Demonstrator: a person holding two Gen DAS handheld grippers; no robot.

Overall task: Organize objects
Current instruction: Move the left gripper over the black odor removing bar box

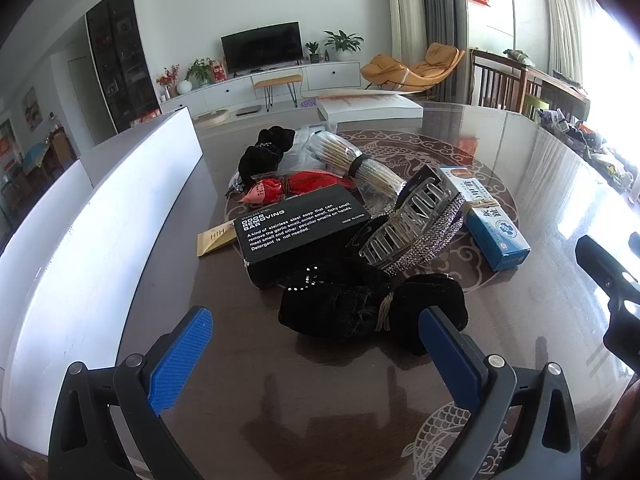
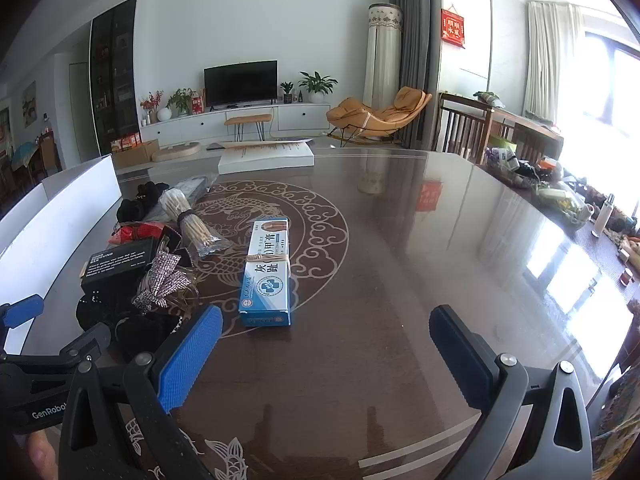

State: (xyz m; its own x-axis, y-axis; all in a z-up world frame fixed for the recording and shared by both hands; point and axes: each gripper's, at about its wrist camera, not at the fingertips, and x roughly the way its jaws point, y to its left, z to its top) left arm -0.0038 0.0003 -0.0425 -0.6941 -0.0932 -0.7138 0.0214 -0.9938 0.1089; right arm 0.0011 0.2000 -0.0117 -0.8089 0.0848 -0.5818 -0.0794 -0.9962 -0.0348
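Grippers: left gripper (image 1: 316,344) and right gripper (image 2: 326,350) tilted down, jaws apart, empty | clutter: black velvet pouch (image 1: 360,312) just ahead of left | free room: bare table (image 2: 420,248) right of blue box (image 2: 267,270)

Black soap box (image 1: 298,230), hair claw (image 1: 416,226), blue-white carton (image 1: 484,216) clustered flat on table (image 1: 540,184).

A dark television (image 2: 240,83) stands on a long white cabinet (image 2: 236,120), with potted plants (image 2: 318,85) to either side of it. An orange rocking chair (image 2: 376,114) sits right of the cabinet, before a grey curtain (image 2: 414,52). A red hanging (image 2: 453,27) marks the wall.
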